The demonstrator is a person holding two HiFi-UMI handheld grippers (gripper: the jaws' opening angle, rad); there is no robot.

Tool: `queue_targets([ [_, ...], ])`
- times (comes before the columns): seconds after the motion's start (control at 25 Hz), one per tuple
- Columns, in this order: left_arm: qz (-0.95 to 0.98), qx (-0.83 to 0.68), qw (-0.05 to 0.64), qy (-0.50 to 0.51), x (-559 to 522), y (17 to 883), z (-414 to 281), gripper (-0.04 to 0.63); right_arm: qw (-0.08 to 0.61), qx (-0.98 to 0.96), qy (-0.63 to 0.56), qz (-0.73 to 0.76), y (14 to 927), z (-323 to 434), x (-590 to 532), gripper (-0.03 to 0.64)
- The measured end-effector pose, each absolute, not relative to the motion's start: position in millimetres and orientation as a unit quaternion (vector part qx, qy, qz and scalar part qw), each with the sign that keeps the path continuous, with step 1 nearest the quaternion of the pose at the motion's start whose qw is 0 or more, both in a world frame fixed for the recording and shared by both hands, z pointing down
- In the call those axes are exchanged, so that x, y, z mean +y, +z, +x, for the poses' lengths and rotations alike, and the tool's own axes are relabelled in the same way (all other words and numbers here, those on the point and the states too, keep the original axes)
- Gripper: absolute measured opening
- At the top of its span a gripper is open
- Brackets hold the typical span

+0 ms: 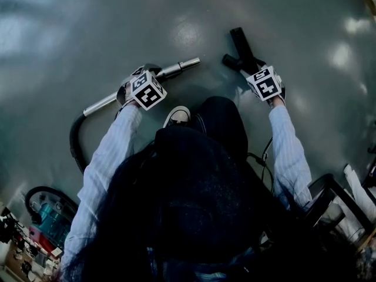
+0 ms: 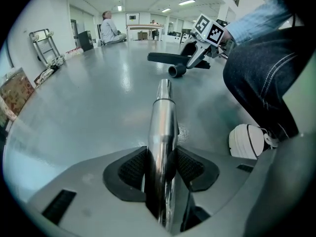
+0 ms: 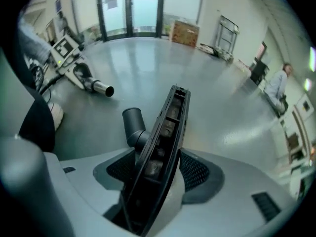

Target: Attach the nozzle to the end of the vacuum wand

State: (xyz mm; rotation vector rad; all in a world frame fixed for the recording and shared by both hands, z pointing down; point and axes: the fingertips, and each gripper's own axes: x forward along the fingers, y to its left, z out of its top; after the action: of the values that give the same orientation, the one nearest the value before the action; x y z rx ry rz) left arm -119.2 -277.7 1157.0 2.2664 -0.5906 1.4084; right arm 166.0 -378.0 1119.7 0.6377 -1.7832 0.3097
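The left tool [image 2: 160, 171] is closed on the silver metal vacuum wand [image 2: 162, 125], its dark ribbed pads [image 2: 132, 168] pressing on either side of the tube partway along its length. The wand's narrower open end points away from the tool, across the glossy grey-green floor [image 1: 117, 22]. Behind the grip, the tube runs back to a black ribbed hose [image 1: 75, 140] that curves to a teal vacuum cleaner body [image 1: 50, 222] near the lower left of the head view.

The right tool [image 3: 158, 171] grips the long black plastic floor nozzle [image 3: 170, 120] across its narrow body. The nozzle is turned on edge with its hollow underside showing. Its round dark socket neck [image 3: 132, 118] sticks out to the side, toward the wand.

In the head view, the wand's tip [image 1: 189, 62] and the nozzle [image 1: 241, 43] are near each other but still apart. The person's white shoe [image 1: 178, 115] rests on the floor between the two arms.
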Motion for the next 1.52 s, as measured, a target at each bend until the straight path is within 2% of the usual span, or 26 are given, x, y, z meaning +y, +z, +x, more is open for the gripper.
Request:
queue_targets([
  [0.2,0.812,-0.202,0.190,0.514,-279.2,1156.7,-116.9,0.175,0.592,-0.784,-0.019,0.185,1116.3,144.0,-384.7,0.281],
  [0.52,0.814,-0.201,0.179,0.515,-285.4,1141.3,-117.8,0.172,0.528,-0.834,-0.015,0.160,1100.5,91.9,-398.4,0.278],
  [0.96,0.826,-0.179,0.148,0.514,-281.0,1110.1,-114.3,0.172,0.515,-0.845,-0.136,0.046,1047.2,36.0,-397.3,0.267],
  [1.2,0.816,-0.188,0.149,0.527,-281.9,1113.6,-114.9,0.172,0.511,-0.848,-0.136,0.045,1047.1,23.8,-394.7,0.262],
  [1.52,0.800,-0.181,0.166,0.548,-280.9,1131.5,-116.7,0.172,0.538,-0.835,-0.092,0.068,1070.1,23.1,-395.4,0.258],
])
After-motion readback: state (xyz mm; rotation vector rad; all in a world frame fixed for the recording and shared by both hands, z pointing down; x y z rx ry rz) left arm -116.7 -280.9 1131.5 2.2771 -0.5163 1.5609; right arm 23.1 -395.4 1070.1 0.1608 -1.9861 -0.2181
